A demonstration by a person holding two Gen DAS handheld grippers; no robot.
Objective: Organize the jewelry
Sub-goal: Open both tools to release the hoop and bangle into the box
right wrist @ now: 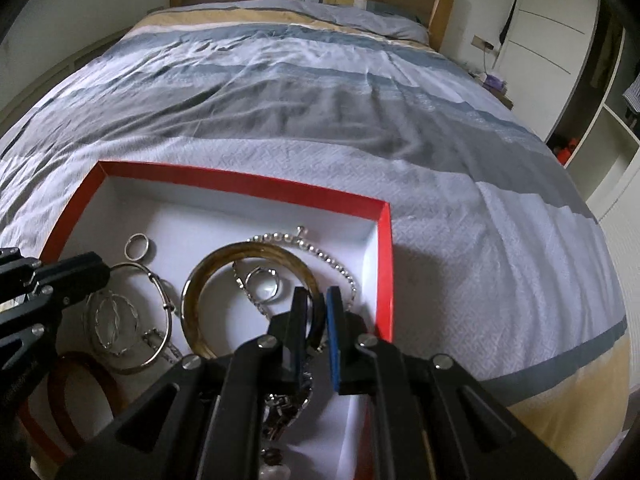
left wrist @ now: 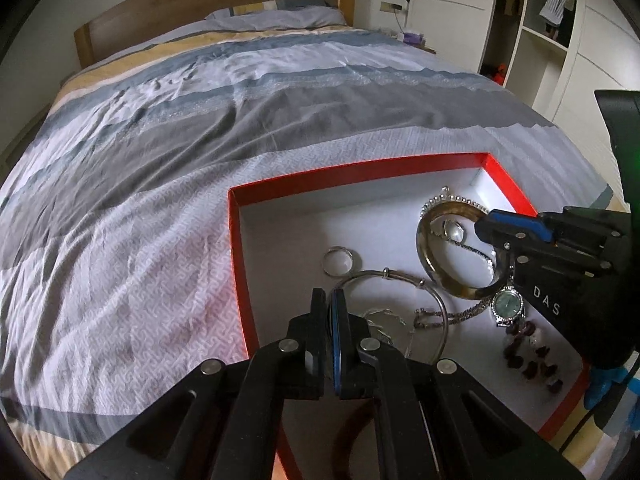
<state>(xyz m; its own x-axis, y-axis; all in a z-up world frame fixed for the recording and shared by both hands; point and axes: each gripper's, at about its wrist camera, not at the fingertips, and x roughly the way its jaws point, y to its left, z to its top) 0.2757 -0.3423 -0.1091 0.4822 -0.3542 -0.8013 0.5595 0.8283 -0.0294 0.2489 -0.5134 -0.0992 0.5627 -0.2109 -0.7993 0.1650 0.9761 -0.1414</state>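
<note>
Setting: bedroom; striped bedspread (left wrist: 200,120) carries an open red box (left wrist: 236,240) with a white floor.
Left gripper (left wrist: 329,300): jaws fully closed, tip at the 9 o'clock side of the thin silver bangle (left wrist: 442,308). Whether the wire is pinched cannot be told.
Right gripper (right wrist: 316,300): jaws narrow, clamped across the rim of the amber bangle (right wrist: 192,300) at about its 3 o'clock point.
Jewelry location: all pieces lie inside the red box. A plain ring (left wrist: 338,262) sits at 12 o'clock of the left gripper; a watch (left wrist: 507,304) and bead bracelet (left wrist: 532,348) sit at 3 to 4 o'clock.
Step in hand (judgement): separating the amber bangle from the pile.
Procedure: lift straight and slowly. A chain (right wrist: 244,280) crosses inside the hoop and a rhinestone strand (right wrist: 336,264) lies under its far rim; either may snag. Steady the neighbouring pieces with the left gripper.
Risk: the smooth rim may slip from a narrow clamp.
Markings: "DAS" (left wrist: 546,300) on the right gripper body. No other writing is legible.
</note>
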